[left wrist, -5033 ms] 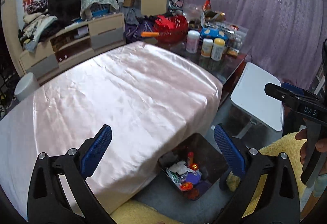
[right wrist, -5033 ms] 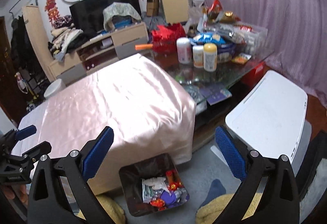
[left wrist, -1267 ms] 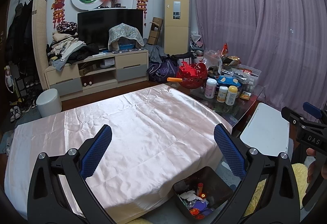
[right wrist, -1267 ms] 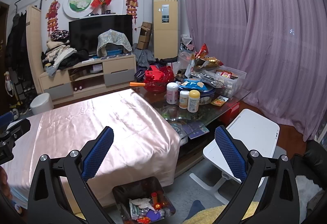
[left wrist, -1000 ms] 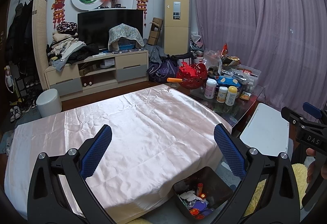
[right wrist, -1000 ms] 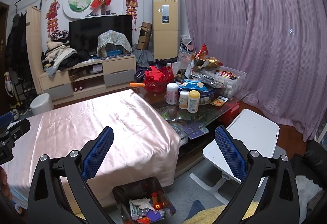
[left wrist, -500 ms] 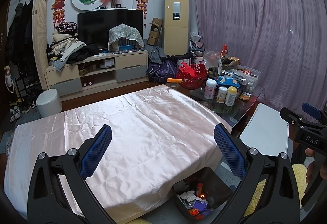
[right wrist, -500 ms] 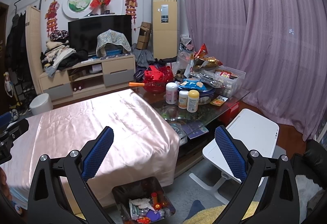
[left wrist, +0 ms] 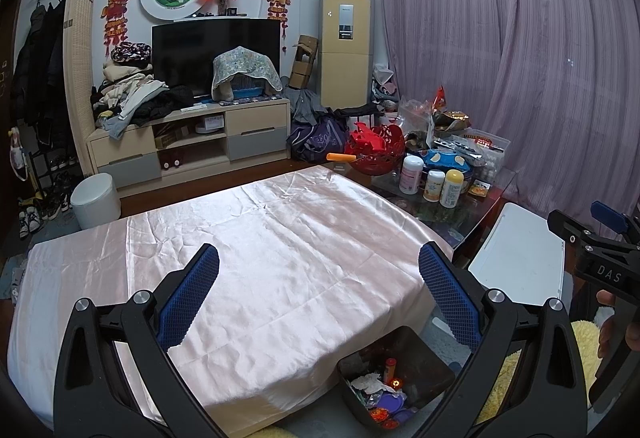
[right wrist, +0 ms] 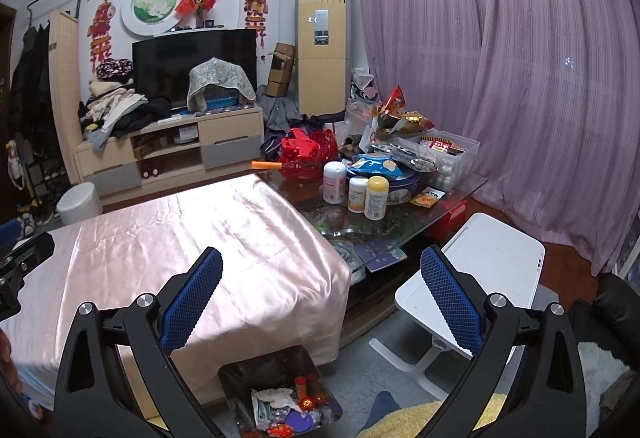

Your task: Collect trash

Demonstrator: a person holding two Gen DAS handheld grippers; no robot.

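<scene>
Pink satin covers the low table (left wrist: pixel 280 258) that fills the left wrist view. The left gripper (left wrist: pixel 318 296) hangs above its near edge with both blue-padded fingers spread wide and nothing between them. Below the table's near right corner a dark trash bin (left wrist: pixel 436 364) sits on the floor, holding crumpled paper, a small red bottle and purple scraps. At the far right edge the right gripper (left wrist: pixel 596 238) shows, held in a hand.

From the right wrist view, the right gripper (right wrist: pixel 320 298) is likewise spread wide and empty, above the table's corner. The trash bin (right wrist: pixel 260 370) lies directly below, between its fingers. Beyond the table stands a glass coffee table (right wrist: pixel 420 214) crowded with bottles and snack bags, and a white folding table (right wrist: pixel 492 258) is at right.
</scene>
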